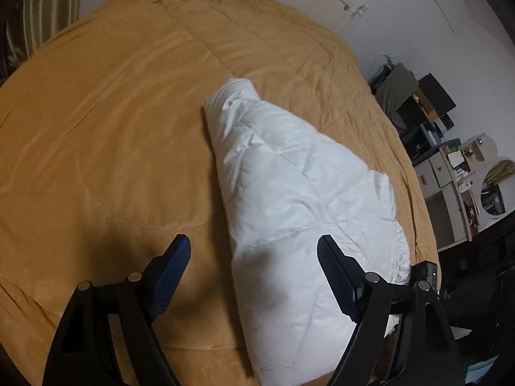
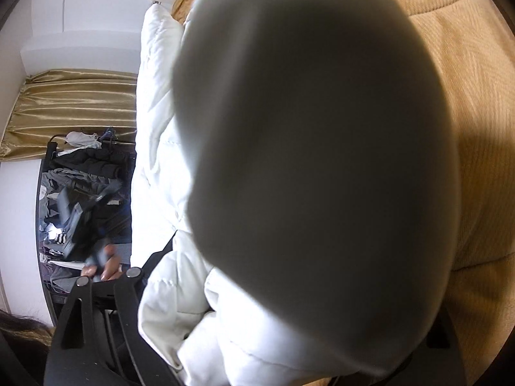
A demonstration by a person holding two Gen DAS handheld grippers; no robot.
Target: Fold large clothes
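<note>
- Lying on the mustard-yellow quilted bedspread (image 1: 112,122) is a white padded jacket (image 1: 289,199), folded into a long bundle that runs from the near edge of the bed toward its middle.
- The left gripper (image 1: 254,251) hovers above the near end of that bundle, its blue-padded fingers (image 1: 173,270) spread wide with nothing between them; one finger sits over bare bedspread, the other over the jacket.
- Beyond the far side of the bed, the left view shows a white wall, a striped curtain (image 1: 48,9) in the corner and cluttered shelving (image 1: 444,167) stacked with boxes and small items.
- A small dark device (image 1: 426,271) with a green light lies just past the jacket's near corner.
- The right wrist view is mostly blocked: a big blurred grey mass of fabric (image 2: 315,167) sits right against the lens.
- Around it, that view shows white puffy jacket folds (image 2: 161,167) bunched over the right gripper's frame; its fingertips are hidden, so I cannot tell whether it is closed or what it grips.
- Only the right view catches a gold satin curtain (image 2: 74,109), a rack heaped with dark clothes (image 2: 87,173), and a bare hand (image 2: 107,263) holding a blurred black device.
</note>
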